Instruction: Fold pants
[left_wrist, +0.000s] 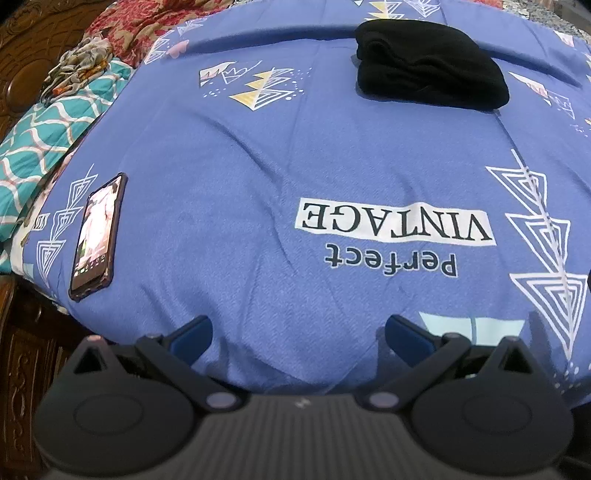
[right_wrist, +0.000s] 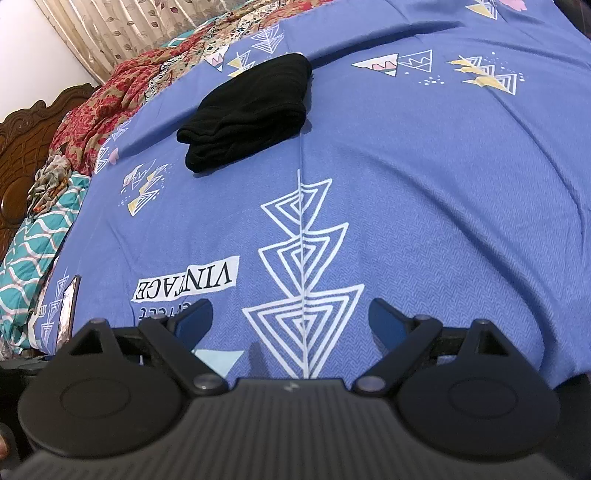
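Headboard (right_wrist: 22, 147): dark carved wood at the far left, behind the heaped bedding.
Scarf (left_wrist: 79, 61): a crumpled, mottled bit of cloth lying on top of the teal quilt, close to the headboard.
Quilt (left_wrist: 44, 136): teal with a white wavy lattice, bunched along the left edge of the bed, partly under the blue sheet's edge.
Red cloth (right_wrist: 107, 96): red floral fabric piled beyond the quilt, toward the curtain (right_wrist: 122, 33).
Phone (left_wrist: 96, 236): lying flat, screen up and lit, near the left edge of the sheet, well apart from the pants.
Sheet (left_wrist: 258, 166): blue, spread over the bed, printed with white nested triangles and the words "Perfect VINTAGE", which read upside down from where the grippers are.
Left gripper (left_wrist: 297, 328): low over the near edge of the sheet, fingers spread wide with blue pads showing, nothing between them.
Pants (left_wrist: 428, 66): black, already folded into a thick compact bundle, resting on the sheet far from both grippers, up toward the far side of the bed; stacked layers show along the bundle's near edge.
Right gripper (right_wrist: 291, 314): also low at the near edge, over the column of white triangles, fingers wide apart and holding nothing.
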